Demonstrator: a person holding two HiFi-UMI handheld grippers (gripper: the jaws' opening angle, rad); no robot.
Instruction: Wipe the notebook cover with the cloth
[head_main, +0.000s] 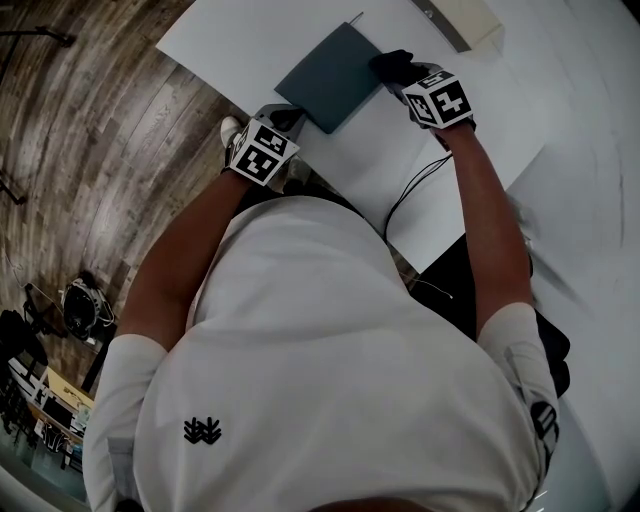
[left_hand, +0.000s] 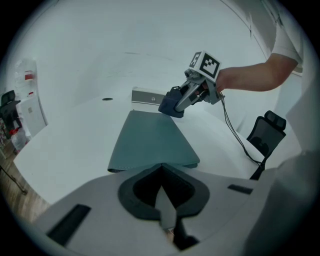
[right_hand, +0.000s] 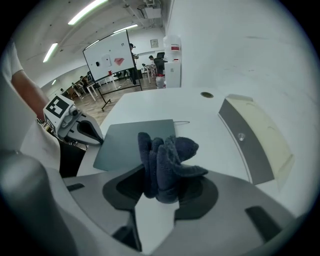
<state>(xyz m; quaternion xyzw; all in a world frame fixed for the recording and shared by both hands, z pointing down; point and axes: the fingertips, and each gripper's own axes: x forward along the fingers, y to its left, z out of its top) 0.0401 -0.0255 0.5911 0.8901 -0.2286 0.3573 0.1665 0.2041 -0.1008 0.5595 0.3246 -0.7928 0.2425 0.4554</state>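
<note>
A dark teal notebook (head_main: 335, 75) lies closed on the white table (head_main: 250, 40). My left gripper (head_main: 290, 120) is at its near corner; in the left gripper view the jaws meet, shut on the notebook's (left_hand: 150, 140) near edge. My right gripper (head_main: 400, 75) is shut on a bunched dark blue cloth (right_hand: 167, 160). It holds the cloth (left_hand: 170, 106) at the notebook's far right corner. The right gripper view shows the notebook (right_hand: 135, 142) just beyond the cloth, with the left gripper (right_hand: 97, 140) at its left corner.
A flat beige case with a grey edge (right_hand: 255, 140) lies on the table right of the notebook. A black cable (head_main: 415, 185) trails from the right gripper over the table's near edge. A black chair (left_hand: 265, 132) stands beside the table. The wood floor (head_main: 90, 150) lies left.
</note>
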